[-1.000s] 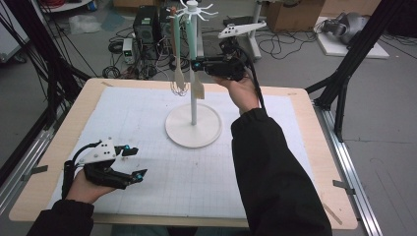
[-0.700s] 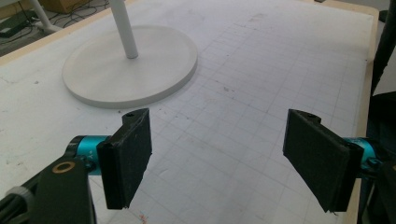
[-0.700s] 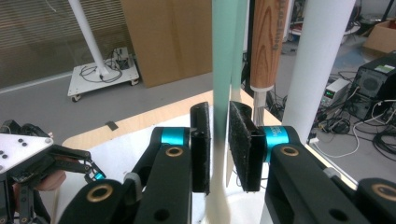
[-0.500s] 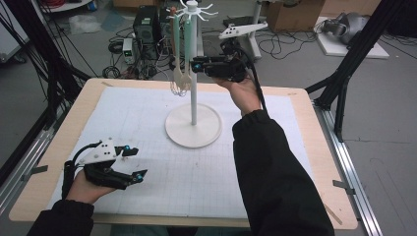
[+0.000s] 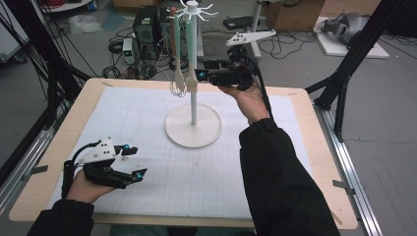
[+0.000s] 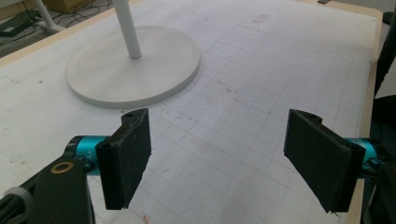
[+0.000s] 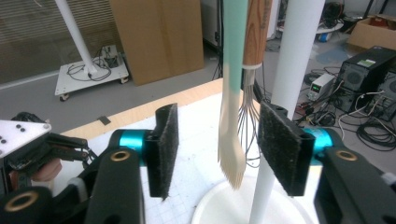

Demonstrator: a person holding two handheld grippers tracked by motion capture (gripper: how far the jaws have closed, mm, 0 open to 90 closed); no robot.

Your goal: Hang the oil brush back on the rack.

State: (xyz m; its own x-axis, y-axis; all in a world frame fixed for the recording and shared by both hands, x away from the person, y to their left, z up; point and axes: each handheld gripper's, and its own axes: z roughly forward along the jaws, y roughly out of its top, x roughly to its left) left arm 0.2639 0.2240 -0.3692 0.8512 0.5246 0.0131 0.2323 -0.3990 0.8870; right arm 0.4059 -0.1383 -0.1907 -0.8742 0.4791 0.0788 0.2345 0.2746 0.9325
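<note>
A white rack with a pole [image 5: 193,101] and round base [image 5: 193,130] stands mid-table. From its top hooks hang a mint-handled wooden spatula [image 5: 190,59] and a wooden-handled whisk [image 5: 176,73]. My right gripper [image 5: 202,72] is raised level beside the pole; its jaws have just been opening. In the right gripper view the spatula [image 7: 232,140] hangs between the pads of my right gripper [image 7: 217,149] and touches neither; the whisk [image 7: 250,116] is just behind. My left gripper [image 5: 135,160] rests open at the front left, and the left gripper [image 6: 217,158] has only mat between its jaws.
A white gridded mat [image 5: 275,128] covers the wooden table [image 5: 59,147]. The rack's base [image 6: 116,79] lies ahead of the left jaws. Beyond the far edge are a computer case [image 5: 147,24], cables and a cardboard box [image 5: 290,7]. Black frame legs stand at both sides.
The right gripper's jaws have spread apart and let go of the spatula, whose lower end now hangs straight by the pole. The left hand and gripper have stayed put.
</note>
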